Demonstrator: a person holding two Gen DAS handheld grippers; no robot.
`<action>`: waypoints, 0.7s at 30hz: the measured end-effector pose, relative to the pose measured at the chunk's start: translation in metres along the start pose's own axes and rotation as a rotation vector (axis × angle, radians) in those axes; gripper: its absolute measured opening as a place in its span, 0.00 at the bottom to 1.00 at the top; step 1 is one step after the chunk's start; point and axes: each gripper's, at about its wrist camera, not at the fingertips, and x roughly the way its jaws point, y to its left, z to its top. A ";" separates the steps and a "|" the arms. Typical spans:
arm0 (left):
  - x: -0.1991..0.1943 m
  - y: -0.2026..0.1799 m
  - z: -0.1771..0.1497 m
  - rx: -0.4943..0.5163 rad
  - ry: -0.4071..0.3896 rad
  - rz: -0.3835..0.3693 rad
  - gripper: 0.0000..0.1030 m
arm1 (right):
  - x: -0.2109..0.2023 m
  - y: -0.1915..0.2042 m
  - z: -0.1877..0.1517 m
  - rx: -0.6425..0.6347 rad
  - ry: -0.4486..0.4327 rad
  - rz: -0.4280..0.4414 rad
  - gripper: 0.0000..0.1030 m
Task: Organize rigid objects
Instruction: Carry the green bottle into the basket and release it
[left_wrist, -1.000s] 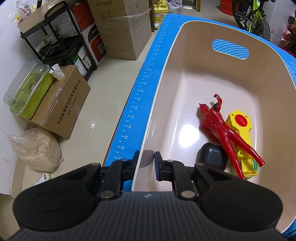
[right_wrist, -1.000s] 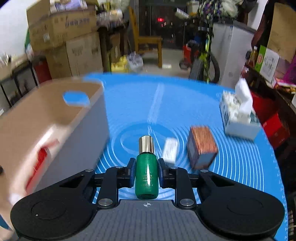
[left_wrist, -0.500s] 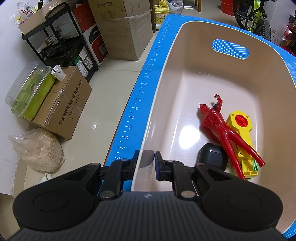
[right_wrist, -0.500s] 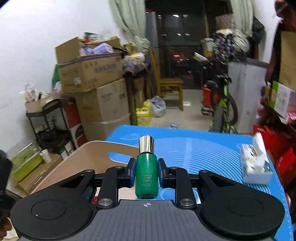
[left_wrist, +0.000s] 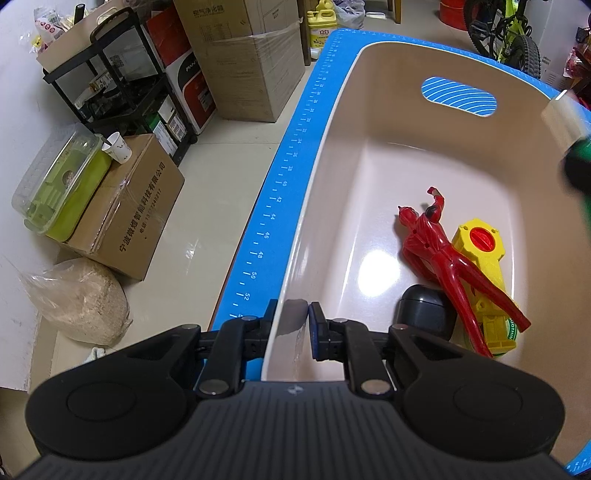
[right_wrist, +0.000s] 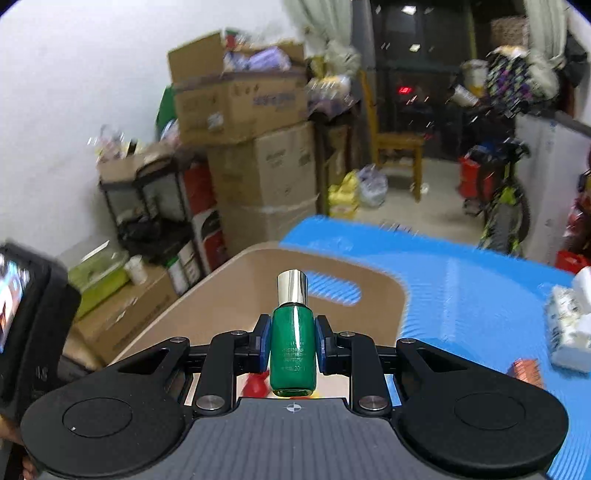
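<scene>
Left wrist view steeply down, close over the bin (left_wrist: 461, 155); right wrist view level, facing its far end (right_wrist: 258, 288).

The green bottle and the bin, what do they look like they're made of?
Bottle: glossy green body, glass or hard plastic, judging by its sharp white highlight; the cap looks like polished metal, mirror-bright. Bin: smooth beige moulded plastic, with rounded corners and a soft sheen.

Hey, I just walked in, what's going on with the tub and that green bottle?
Someone is tidying loose things into a beige tub on a blue mat. The left tongs are clamped on the tub's near rim. The right tongs grip a green bottle with a silver cap, held above the tub. Inside the tub already lie a red figure, a yellow toy and a dark case.
</scene>
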 end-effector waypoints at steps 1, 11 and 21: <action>0.000 0.000 0.000 0.001 0.000 0.001 0.18 | 0.004 0.002 -0.003 -0.004 0.012 0.008 0.32; 0.001 -0.002 -0.001 0.005 -0.001 0.004 0.18 | 0.042 0.020 -0.028 -0.090 0.234 0.058 0.33; 0.003 0.000 0.000 0.003 0.000 -0.001 0.18 | 0.027 0.006 -0.018 -0.052 0.185 0.067 0.57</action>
